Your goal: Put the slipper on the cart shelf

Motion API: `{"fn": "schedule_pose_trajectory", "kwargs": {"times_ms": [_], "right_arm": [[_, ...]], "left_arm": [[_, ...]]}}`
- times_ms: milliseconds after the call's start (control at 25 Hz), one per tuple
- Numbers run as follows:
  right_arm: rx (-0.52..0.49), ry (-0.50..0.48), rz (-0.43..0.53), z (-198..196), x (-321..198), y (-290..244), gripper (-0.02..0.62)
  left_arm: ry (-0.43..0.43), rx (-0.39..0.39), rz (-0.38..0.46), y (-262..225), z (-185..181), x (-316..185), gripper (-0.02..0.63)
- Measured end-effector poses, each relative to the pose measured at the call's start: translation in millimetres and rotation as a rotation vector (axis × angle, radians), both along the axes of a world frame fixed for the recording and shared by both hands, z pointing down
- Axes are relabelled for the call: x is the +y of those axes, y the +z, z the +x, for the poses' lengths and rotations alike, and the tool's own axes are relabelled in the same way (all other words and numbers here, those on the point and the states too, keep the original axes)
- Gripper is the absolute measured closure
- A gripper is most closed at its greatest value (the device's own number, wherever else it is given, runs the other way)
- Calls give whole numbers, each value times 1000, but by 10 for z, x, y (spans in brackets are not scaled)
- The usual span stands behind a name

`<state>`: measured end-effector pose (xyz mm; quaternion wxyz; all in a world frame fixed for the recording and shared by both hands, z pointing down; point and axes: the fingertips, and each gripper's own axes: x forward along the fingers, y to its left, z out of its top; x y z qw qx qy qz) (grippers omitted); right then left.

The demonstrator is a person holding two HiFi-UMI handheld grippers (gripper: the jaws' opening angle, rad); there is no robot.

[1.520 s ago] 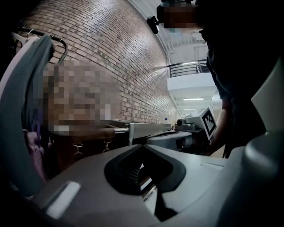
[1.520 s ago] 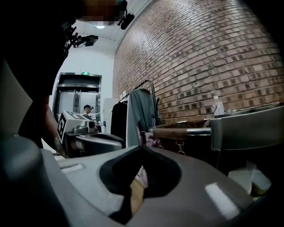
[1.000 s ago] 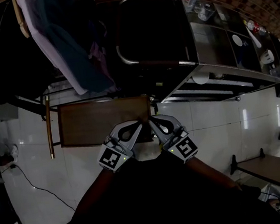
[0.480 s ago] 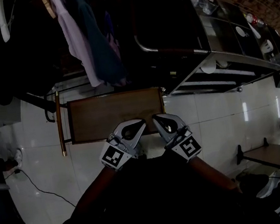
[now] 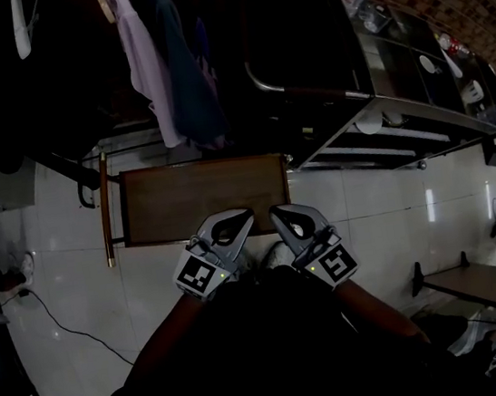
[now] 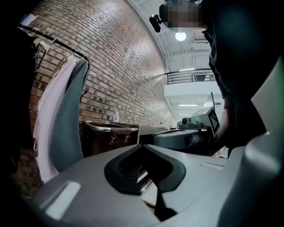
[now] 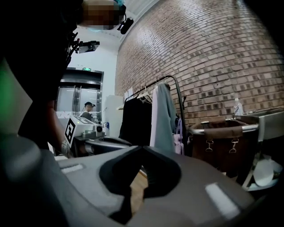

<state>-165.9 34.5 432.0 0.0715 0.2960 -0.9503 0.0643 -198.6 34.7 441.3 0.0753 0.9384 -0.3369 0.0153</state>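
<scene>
**A:** Starting from the head view: left tongs (image 5: 247,214) and right tongs (image 5: 277,212) both pressed together, pinching nothing, held side by side over the near edge of the brown wooden bench (image 5: 202,199). Beyond its far right corner, a steel cart (image 5: 382,73) with a dark bag.

**B:** And the slipper?

**A:** Not on the bench top, and not plain in any view. Too dark under bench and cart to tell.

**B:** Left gripper view?

**A:** Left tongs (image 6: 143,146) closed tip to tip, empty. Past them, pale pink and grey hanging garments (image 6: 57,119), then the cart's brown bag (image 6: 106,133).

**B:** Right gripper view?

**A:** Right tongs (image 7: 143,146) shut likewise, bare. At the right edge, a white round dish (image 7: 265,173) on a lower cart shelf.

**B:** Best way on?

**A:** Probably find the slipper first. Spread one pair of tongs only once over it, pinch the upper's rim, carry level, and choose a free cart shelf (image 5: 379,151).
</scene>
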Motion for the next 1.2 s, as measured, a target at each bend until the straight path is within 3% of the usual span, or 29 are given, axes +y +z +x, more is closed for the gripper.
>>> {"fn": "schedule_pose_trajectory", "kwargs": {"times_ms": [360, 1200], "right_arm": [[-11, -64, 5, 94, 166, -128, 595], [-7, -72, 22, 288, 83, -100, 595]], "left_arm": [[-26, 5, 2, -113, 212, 149, 603], [-35, -13, 0, -100, 375, 124, 603]]}}
